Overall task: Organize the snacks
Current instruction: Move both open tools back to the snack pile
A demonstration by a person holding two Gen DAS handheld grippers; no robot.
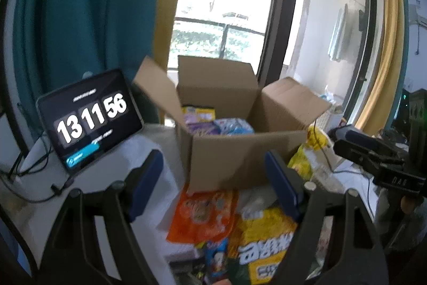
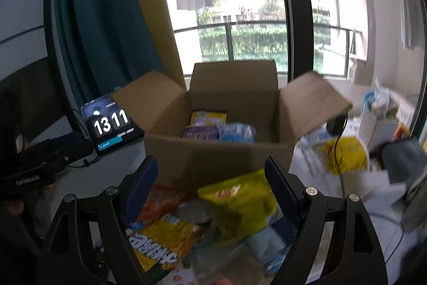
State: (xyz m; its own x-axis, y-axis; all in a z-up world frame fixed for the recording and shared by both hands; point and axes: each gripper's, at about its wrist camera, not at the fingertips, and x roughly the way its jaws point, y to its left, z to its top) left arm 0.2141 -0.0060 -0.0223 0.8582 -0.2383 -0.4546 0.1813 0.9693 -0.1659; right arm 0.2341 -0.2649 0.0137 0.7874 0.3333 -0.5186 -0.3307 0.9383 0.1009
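Nearest to us, both sets of tongs are spread wide and pinching nothing: the left tongs [image 1: 213, 183] hover over an orange pouch [image 1: 204, 215] and a yellow packet [image 1: 263, 239], while the right tongs [image 2: 212, 187] hang above a crumpled yellow bag [image 2: 240, 200] and that same yellow packet [image 2: 165, 239]. These snacks lie loose on the white worktop [image 1: 149, 151], overlapping one another just in front of the cardboard box [image 1: 240, 156]. We judge them light, soft and crinkly, with slick film that may slide between the pads, and anything crisp inside could crush. Our best hold looks like a sealed edge or corner, pinched flat, not the puffed middle. Further back, the box stands open, flaps out, with purple, yellow and blue packs [image 2: 218, 128] already inside. Beyond sits a tablet clock [image 1: 90, 119].
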